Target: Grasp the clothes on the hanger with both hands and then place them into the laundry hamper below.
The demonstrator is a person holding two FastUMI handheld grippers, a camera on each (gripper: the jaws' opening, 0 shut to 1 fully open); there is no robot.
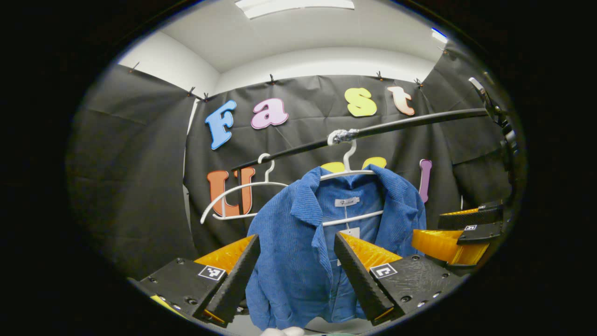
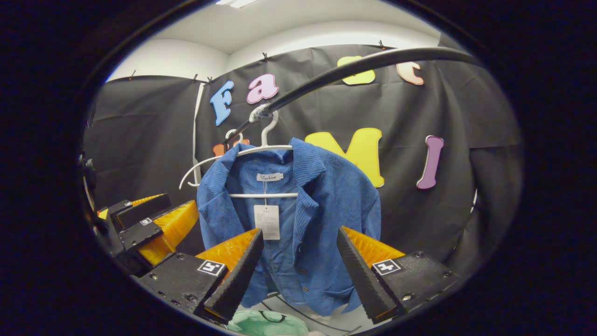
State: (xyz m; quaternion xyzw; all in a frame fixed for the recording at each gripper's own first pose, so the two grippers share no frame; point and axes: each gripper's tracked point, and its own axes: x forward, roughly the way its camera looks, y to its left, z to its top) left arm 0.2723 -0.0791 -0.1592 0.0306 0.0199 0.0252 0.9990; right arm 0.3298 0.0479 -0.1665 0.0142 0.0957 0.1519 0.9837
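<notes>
Blue shirt (image 1: 298,242) on a white hanger (image 1: 347,179), hooked over a black rail (image 1: 396,125), collar up and front open, hem hanging free; so hung, plainly, to give both grippers a shoulder each. Second hanger (image 1: 238,198), bare, further along the rail on the left gripper view's left. Same shirt (image 2: 298,219) in the right gripper view, with hanger (image 2: 261,151) and rail (image 2: 354,67), a paper tag (image 2: 267,222) dangling inside the neck.

Left gripper (image 1: 294,266) raised before the shirt, fingers spread wide, nothing between them but the cloth seen beyond; whether touching the cloth, cannot tell, though no pinch is made. Aimed at the lapel side nearest it, likely to take that half. Right gripper (image 2: 296,261) likewise released, jaws parted, framing the lower front panel and buttons from the other side. Also seen from the left gripper view at its right edge (image 1: 454,238), just beside the shirt; and the left one seen from the right gripper view at its left edge (image 2: 154,224), near the sleeve. Both tilted upward, since the shirt hangs above.

Something pale green (image 2: 266,323) low in the right gripper view, beneath the hem: probably the hamper, too little shown to be sure. Grasp not yet made; judged the approach stage, closing on both sides to come next
</notes>
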